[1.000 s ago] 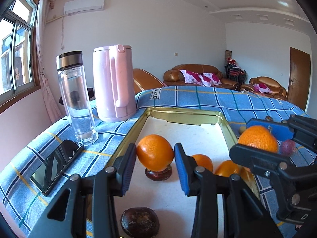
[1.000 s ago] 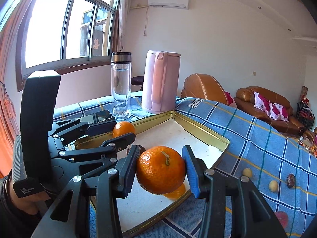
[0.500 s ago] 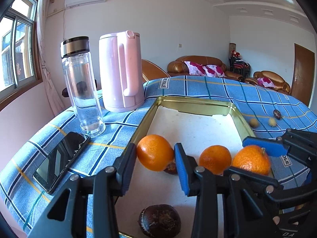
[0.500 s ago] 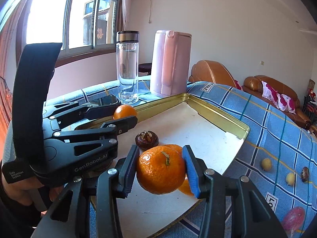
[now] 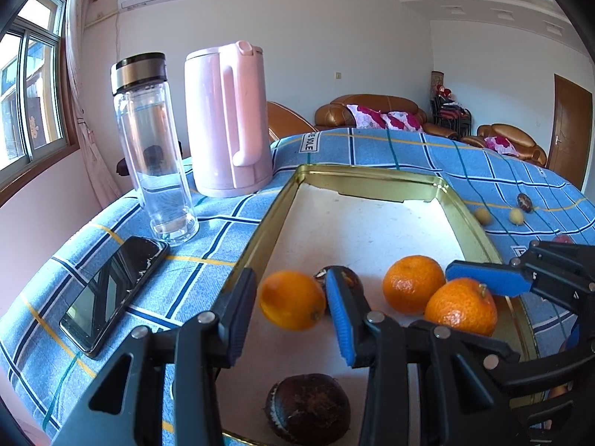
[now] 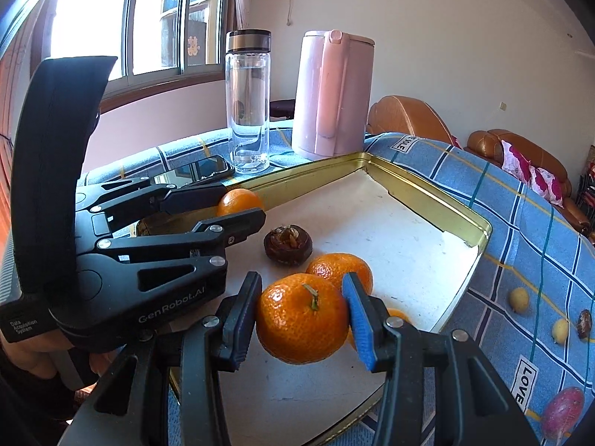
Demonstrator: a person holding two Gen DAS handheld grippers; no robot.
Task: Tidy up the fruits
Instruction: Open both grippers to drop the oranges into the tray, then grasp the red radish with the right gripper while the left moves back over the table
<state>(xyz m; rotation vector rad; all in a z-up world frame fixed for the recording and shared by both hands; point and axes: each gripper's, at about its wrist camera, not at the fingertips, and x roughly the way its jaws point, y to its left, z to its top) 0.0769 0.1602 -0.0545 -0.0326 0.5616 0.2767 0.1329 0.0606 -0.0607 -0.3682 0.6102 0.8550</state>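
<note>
Both grippers have come lower over the gold-rimmed tray (image 5: 372, 180) since the earlier frames, and each mandarin now hangs just above the tray's white floor. In the left wrist view, the left gripper (image 5: 292, 303) sits at lower centre, its fingers closed narrowly on a mandarin (image 5: 292, 300); the fruit looks slightly blurred, so whether the grip is firm or just loosening I cannot tell. In the right wrist view, the right gripper (image 6: 303, 317) at lower centre clamps a second mandarin (image 6: 302, 323) by its sides, stem upward, over the near corner of the tray.

Already lying in the tray: a loose mandarin (image 6: 340, 269) just behind the right gripper's fruit, one water chestnut (image 6: 287, 244) at mid-frame, and another dark chestnut (image 5: 308, 409) at the bottom of the left wrist view. A sliver of orange shows below the right gripper's blue pad; what it belongs to is unclear.

Still out on the blue checked cloth (image 6: 520, 223), at the right of the right wrist view, are two small yellow fruits (image 6: 519, 299), a dark date-like fruit (image 6: 584, 322) and a pinkish fruit (image 6: 561, 412) at lower right.

By my reckoning the task is roughly midway: two releases are pending, then the scattered small fruits remain to be gathered.
</note>
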